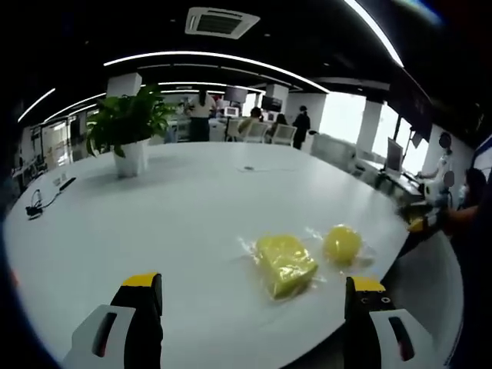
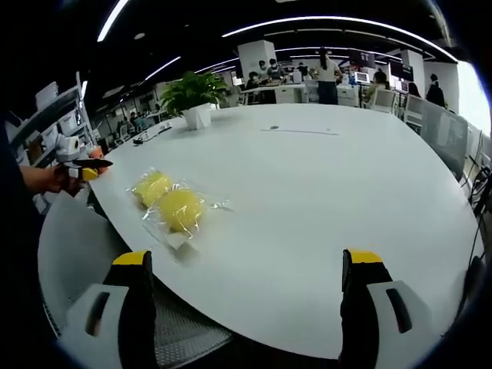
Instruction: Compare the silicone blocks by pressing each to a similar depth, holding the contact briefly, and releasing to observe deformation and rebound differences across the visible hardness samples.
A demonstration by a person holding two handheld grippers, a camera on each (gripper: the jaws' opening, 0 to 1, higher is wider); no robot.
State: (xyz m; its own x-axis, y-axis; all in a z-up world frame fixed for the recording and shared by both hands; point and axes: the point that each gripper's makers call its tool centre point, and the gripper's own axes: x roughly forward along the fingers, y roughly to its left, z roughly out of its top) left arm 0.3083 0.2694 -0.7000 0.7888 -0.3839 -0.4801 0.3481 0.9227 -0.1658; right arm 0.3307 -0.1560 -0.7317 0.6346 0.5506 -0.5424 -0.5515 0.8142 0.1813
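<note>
White table (image 1: 192, 215), broad, rounded edge nearest me. On it I count: two yellow silicone blocks in clear wrap, a squarish block (image 1: 285, 264) and a rounder block (image 1: 342, 244), lying just beside each other near the edge; a potted plant (image 1: 131, 127) in a white pot, far side; a black cable (image 1: 46, 198) and a small dark item (image 1: 247, 168), well apart from the blocks.

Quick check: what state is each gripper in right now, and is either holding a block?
Left gripper: open, holding nothing, short of the yellow blocks.
Right gripper: open, holding nothing.
</note>
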